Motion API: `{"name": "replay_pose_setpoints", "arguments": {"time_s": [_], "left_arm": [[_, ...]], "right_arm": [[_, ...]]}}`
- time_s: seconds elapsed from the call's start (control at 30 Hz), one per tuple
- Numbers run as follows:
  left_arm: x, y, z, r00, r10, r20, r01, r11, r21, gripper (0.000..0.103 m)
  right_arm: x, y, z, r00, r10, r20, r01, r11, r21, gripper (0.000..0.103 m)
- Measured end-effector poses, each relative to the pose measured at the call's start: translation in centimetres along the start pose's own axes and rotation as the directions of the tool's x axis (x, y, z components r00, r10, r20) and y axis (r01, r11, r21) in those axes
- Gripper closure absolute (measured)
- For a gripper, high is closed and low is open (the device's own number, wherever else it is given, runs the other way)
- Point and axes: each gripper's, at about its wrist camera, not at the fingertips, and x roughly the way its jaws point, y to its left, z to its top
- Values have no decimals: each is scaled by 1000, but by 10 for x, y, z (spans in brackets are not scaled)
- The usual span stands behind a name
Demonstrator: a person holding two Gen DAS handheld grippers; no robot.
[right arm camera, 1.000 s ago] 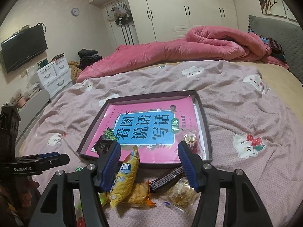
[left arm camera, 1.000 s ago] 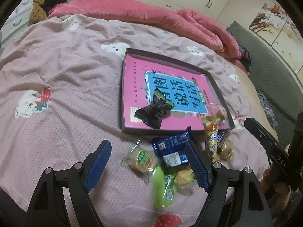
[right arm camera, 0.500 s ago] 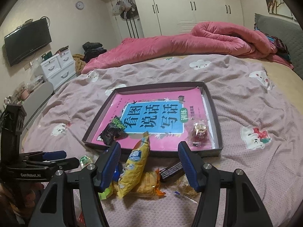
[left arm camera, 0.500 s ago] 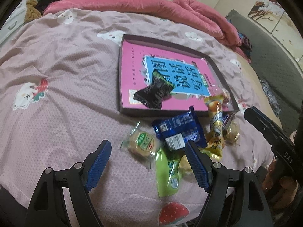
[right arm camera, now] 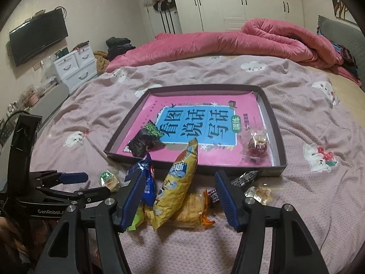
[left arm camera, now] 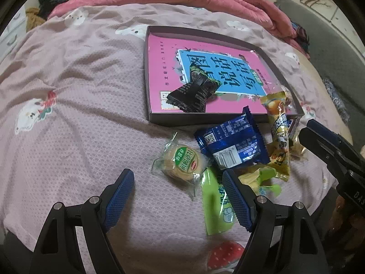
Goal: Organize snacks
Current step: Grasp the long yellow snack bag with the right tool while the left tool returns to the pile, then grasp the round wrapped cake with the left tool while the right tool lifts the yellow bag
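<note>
Bedroom, bed [right arm camera: 303,196] under pink-mauve printed sheet. Dark shallow box [right arm camera: 277,137] holding pink book [right arm camera: 228,155], black snack packet [right arm camera: 142,141] and clear-wrapped red sweet [right arm camera: 256,146]. Loose snacks piled just before the box: yellow bag [right arm camera: 178,185], blue packet [left arm camera: 232,143], round pastry [left arm camera: 182,162], green pouch [left arm camera: 216,207]. Left hand-held gripper [left arm camera: 178,198] agape, empty; right hand-held gripper [right arm camera: 179,199] agape, straddling the yellow bag without contact.
</note>
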Motion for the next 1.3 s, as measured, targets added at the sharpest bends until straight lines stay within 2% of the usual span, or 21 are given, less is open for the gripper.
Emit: {"name": "replay_pose_setpoints", "arguments": {"time_s": [0.37, 0.6, 0.77, 1.13, 1.17, 1.23, 1.3], "left_arm": [[10, 1, 1, 1000, 14, -6, -13, 999, 39, 22], [15, 1, 1, 999, 32, 2, -32, 997, 73, 22], [18, 3, 2, 999, 32, 18, -33, 996, 82, 22], [24, 1, 5, 999, 12, 33, -15, 995, 95, 24], [25, 0, 5, 999, 12, 35, -15, 995, 100, 25], [26, -2, 6, 999, 7, 40, -11, 994, 108, 38], [26, -4, 7, 999, 2, 43, -7, 993, 115, 43]], "right_arm": [[26, -5, -1, 997, 26, -71, -24, 999, 32, 41], [40, -6, -1, 992, 65, -110, -60, 997, 47, 65], [44, -11, -1, 989, 97, -116, -88, 993, 79, 79], [40, -18, -1, 990, 107, -98, -95, 988, 120, 83], [39, -19, -1, 990, 104, -95, -92, 988, 120, 84], [37, -19, -1, 991, 102, -87, -91, 988, 122, 84], [34, -20, 0, 992, 99, -79, -89, 988, 125, 84]]}}
